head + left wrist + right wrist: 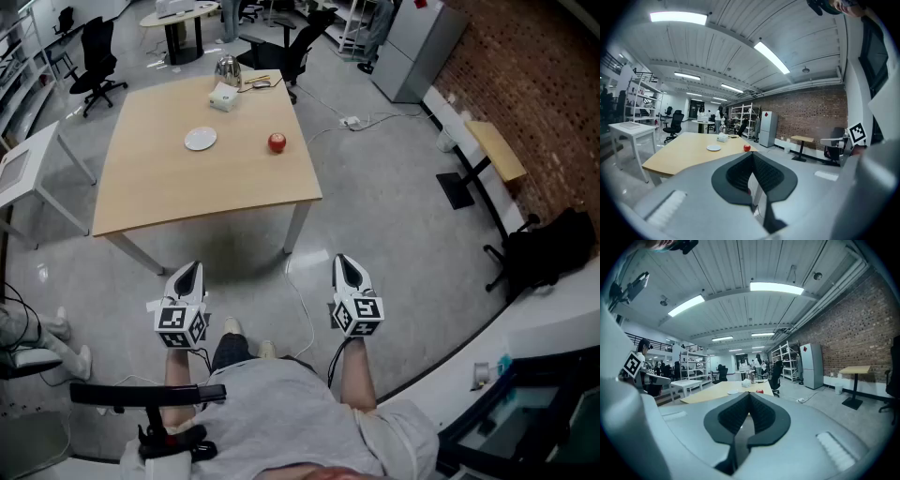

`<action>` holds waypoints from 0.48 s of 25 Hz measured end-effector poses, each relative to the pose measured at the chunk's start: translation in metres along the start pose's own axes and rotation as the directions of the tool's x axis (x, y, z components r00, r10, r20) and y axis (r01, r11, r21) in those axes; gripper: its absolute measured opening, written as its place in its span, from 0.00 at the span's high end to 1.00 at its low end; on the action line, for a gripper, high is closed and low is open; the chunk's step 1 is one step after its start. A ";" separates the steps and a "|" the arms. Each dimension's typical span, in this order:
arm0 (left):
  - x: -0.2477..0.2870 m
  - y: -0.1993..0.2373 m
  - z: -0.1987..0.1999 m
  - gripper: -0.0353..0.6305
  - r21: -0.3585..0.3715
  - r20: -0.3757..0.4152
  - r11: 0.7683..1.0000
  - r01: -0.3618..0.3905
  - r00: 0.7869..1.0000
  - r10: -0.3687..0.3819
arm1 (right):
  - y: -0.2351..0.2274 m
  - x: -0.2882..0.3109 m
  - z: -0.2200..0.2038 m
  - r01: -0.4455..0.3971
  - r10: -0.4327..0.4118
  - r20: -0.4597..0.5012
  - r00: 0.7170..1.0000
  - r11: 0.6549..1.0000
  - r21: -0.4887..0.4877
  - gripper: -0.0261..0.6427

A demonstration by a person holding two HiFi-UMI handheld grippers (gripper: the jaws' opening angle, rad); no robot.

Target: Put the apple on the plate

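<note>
A red apple (277,142) lies on the wooden table (169,187), right of a small white plate (200,139). Both grippers are held over the floor in front of the table's near edge, well short of the apple. My left gripper (192,268) is shut with nothing in it; in its own view its jaws meet at the tips (752,154), and the apple (747,147) and plate (713,148) show far ahead. My right gripper (342,261) is likewise shut and empty (749,394), with the apple (760,391) and plate (733,392) distant.
A white tissue box (223,97) and a metal kettle (227,67) stand at the table's far edge. A white desk (23,173) is at the left, office chairs (94,56) behind. A cable (305,309) runs across the floor. A brick wall (534,84) lines the right.
</note>
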State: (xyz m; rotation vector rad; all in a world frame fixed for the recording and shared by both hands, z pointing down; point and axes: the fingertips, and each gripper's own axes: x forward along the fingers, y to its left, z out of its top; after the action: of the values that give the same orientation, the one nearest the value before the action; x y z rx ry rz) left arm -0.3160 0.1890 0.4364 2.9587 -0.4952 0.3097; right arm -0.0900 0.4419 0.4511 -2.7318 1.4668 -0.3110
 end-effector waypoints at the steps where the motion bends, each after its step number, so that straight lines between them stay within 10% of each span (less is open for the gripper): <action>1: 0.000 -0.001 0.001 0.92 0.000 0.000 1.000 0.001 1.000 -0.001 | 0.001 0.000 0.001 -0.001 0.001 0.000 1.000 1.000 -0.003 0.95; 12: 0.025 -0.016 0.005 0.92 0.005 -0.006 1.000 0.015 1.000 -0.015 | -0.015 0.011 0.005 -0.018 0.018 0.015 1.000 1.000 -0.009 0.95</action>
State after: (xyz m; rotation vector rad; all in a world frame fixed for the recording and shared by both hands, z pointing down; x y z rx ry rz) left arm -0.2861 0.1957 0.4355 2.9640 -0.4717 0.3181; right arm -0.0713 0.4408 0.4494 -2.7203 1.4912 -0.2838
